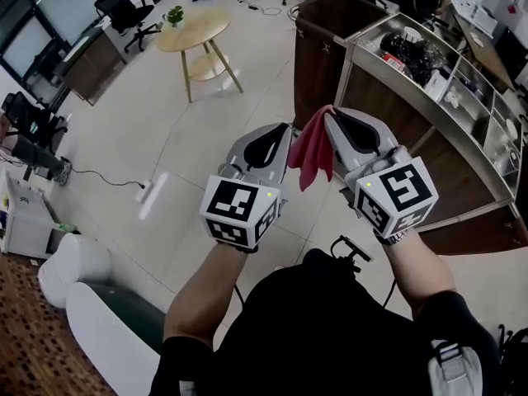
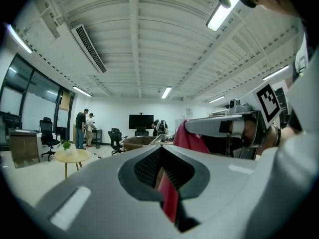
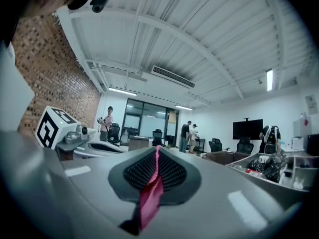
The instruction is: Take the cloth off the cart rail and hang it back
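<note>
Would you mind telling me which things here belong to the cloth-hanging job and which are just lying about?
In the job:
- red cloth, clamped by the left gripper and the right gripper
- cart rail

Just lying about:
- round wooden table
- potted plant on it
- office chair
- power strip on the floor

The cart (image 1: 404, 114) runs off the head view's right edge, far end unseen

No words, numbers or brand names can be read in any view. Only black-and-white square markers are seen, on the left cube (image 1: 239, 211) and the right cube (image 1: 399, 193).
</note>
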A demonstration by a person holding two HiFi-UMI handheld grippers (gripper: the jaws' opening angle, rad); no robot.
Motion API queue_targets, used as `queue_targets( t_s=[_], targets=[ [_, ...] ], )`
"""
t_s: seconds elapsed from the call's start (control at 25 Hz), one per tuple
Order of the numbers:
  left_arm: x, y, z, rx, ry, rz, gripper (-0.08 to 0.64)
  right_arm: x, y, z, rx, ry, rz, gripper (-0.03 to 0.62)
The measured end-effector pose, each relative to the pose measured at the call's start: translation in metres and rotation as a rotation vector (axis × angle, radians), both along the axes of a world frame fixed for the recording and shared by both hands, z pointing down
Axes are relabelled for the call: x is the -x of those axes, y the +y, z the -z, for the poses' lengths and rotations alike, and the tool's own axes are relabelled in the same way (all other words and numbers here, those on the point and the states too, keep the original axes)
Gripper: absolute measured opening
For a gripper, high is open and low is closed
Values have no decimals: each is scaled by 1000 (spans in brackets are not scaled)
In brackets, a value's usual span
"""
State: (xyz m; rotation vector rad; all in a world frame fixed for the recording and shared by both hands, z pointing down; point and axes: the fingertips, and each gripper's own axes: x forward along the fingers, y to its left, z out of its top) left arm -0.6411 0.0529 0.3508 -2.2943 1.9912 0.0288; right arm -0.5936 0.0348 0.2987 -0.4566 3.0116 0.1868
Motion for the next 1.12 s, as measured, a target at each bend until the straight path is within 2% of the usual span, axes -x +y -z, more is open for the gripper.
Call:
queue_targets(
  t_s=[0.36, 0.84, 1.12],
  targets=[
    [45, -31, 0, 10, 7, -44, 2, 39, -29, 8, 6, -8, -49, 11],
    [106, -145, 2, 20, -15, -93, 2, 98, -138, 9, 12, -32, -89, 11],
    [131, -190, 7, 17, -12, -113, 2, 122, -184, 17, 6, -29, -114, 11]
  ],
)
